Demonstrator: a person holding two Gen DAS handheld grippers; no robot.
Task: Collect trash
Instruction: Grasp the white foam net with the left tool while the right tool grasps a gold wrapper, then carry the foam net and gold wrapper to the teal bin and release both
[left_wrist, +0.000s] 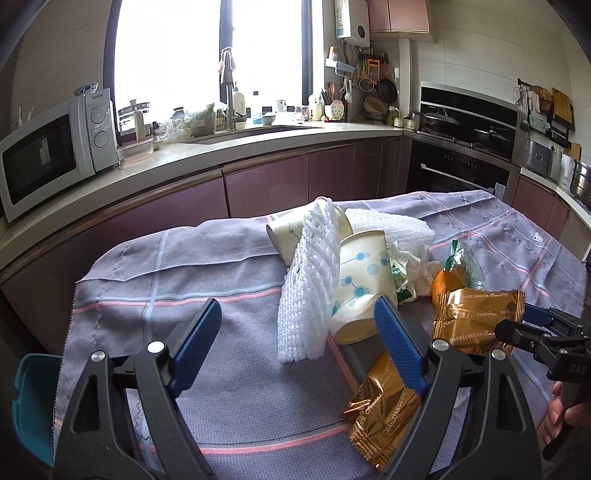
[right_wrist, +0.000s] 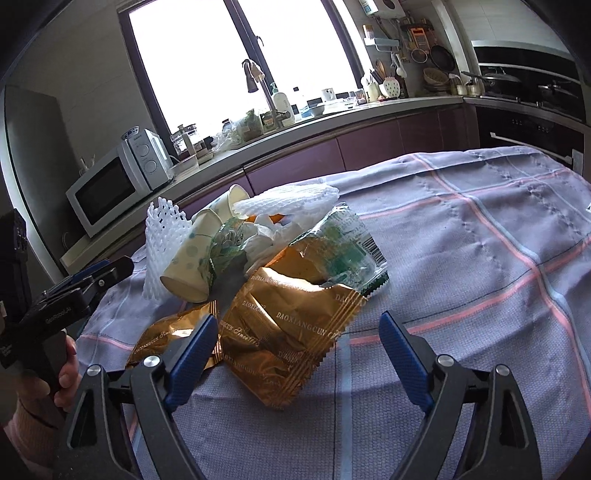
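Observation:
A pile of trash lies on a table under a purple checked cloth (left_wrist: 221, 280). It holds a white foam net (left_wrist: 310, 288), a paper cup with blue dots (left_wrist: 364, 284), a second cup (left_wrist: 284, 232) behind, crumpled tissue (left_wrist: 413, 262), a green-printed wrapper (right_wrist: 340, 240) and two gold wrappers (left_wrist: 476, 317) (left_wrist: 380, 410). My left gripper (left_wrist: 295, 314) is open and empty, just short of the foam net and the dotted cup. My right gripper (right_wrist: 299, 328) is open and empty, with the large gold wrapper (right_wrist: 291, 332) between its fingers.
A teal bin edge (left_wrist: 29, 398) shows at the table's left. Behind the table runs a kitchen counter with a microwave (left_wrist: 51, 155), a sink and tap (left_wrist: 229, 96), and a stove (left_wrist: 465, 129) at the right. The cloth's right half (right_wrist: 480, 240) is bare.

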